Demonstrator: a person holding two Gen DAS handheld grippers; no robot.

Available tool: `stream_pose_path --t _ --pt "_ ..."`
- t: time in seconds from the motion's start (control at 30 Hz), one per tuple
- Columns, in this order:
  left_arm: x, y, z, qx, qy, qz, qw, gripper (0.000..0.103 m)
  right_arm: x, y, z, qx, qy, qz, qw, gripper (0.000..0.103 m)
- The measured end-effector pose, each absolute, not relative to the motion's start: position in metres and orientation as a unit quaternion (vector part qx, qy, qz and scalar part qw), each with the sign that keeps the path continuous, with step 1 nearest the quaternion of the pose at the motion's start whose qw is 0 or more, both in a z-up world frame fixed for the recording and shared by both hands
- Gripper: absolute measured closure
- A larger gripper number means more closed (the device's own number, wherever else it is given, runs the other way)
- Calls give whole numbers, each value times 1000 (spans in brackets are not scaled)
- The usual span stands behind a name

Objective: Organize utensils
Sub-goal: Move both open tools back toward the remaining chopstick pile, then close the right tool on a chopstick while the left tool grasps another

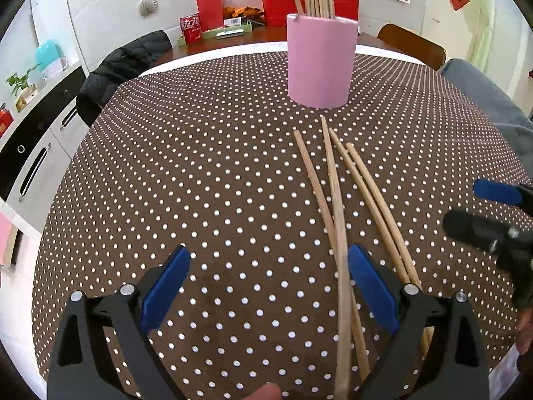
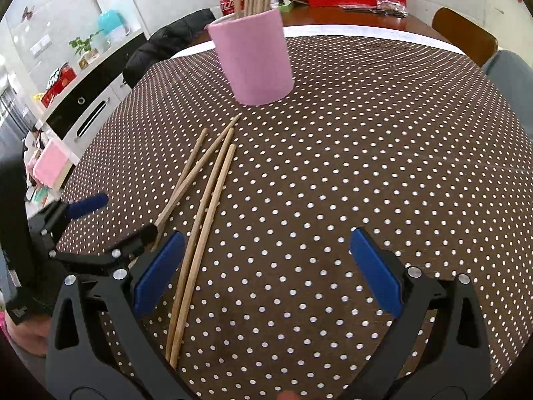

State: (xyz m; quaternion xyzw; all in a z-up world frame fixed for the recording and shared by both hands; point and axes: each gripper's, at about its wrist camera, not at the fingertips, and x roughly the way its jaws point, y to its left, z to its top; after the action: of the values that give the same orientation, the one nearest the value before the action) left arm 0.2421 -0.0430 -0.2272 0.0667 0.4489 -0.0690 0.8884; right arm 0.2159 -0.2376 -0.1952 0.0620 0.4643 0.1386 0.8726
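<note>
Chopsticks (image 1: 336,206), four loose wooden sticks, lie fanned on the dotted bench (image 1: 200,183) with their tips toward twelve o'clock, just short of the pink holder (image 1: 321,63), which stands upright and already carries a bundle of sticks. The step in hand appears to be the pick-up of the next loose stick for transfer to that holder. In the left wrist view, the left gripper (image 1: 268,286) has its jaws wide apart, and one stick runs up between them, close to the blue pad at three o'clock; whether that stick rests on the bench or is slightly raised cannot be told from this angle. The right gripper (image 2: 266,266), seen in its own view, is likewise spread wide and holds nothing; the two parallel sticks (image 2: 200,233) pass just inside its pad at nine o'clock. The left gripper also shows at nine o'clock in that view, beside the crossed pair. The next move likely calls for closing on a single stick only, since the sticks cross and touch one another, then lifting it, turning it upright and lowering it into the holder's open top without knocking the holder over.
</note>
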Motion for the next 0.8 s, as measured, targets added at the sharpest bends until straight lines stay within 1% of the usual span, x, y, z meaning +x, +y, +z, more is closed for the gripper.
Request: stream_pose_path --t 0.1,0.37,0.53,0.57,0.6,0.63,0.67,0.7,0.73,0.77,0.8 --pt "251 -44 -227 72 454 -89 884 9 217 -228 -196 56 468 143 870 6" --pt "269 -67 -227 138 445 -112 878 9 223 -224 -199 48 468 136 872 6" --pt "276 -58 -229 115 449 -124 877 9 222 -228 -201 48 471 134 871 6" --pt "275 -55 -229 109 449 -130 877 14 223 -228 -202 47 471 134 870 6" --pt "275 -52 -229 103 451 -136 876 22 224 -229 -202 47 472 135 870 6" --pt "275 -46 -231 98 455 -144 874 27 226 -229 -203 47 473 136 869 6" --pt "274 -46 -232 94 457 -151 872 37 227 -228 -204 47 474 137 869 6" --pt "273 -45 -234 92 459 -156 870 45 229 -226 -205 46 474 138 868 6" --pt "272 -45 -234 90 458 -161 870 48 230 -225 -206 46 475 139 868 6" --pt "272 -46 -235 92 457 -165 869 54 231 -224 -207 45 475 140 867 6" --pt "272 -47 -235 92 456 -171 868 64 231 -223 -207 46 475 141 867 6"
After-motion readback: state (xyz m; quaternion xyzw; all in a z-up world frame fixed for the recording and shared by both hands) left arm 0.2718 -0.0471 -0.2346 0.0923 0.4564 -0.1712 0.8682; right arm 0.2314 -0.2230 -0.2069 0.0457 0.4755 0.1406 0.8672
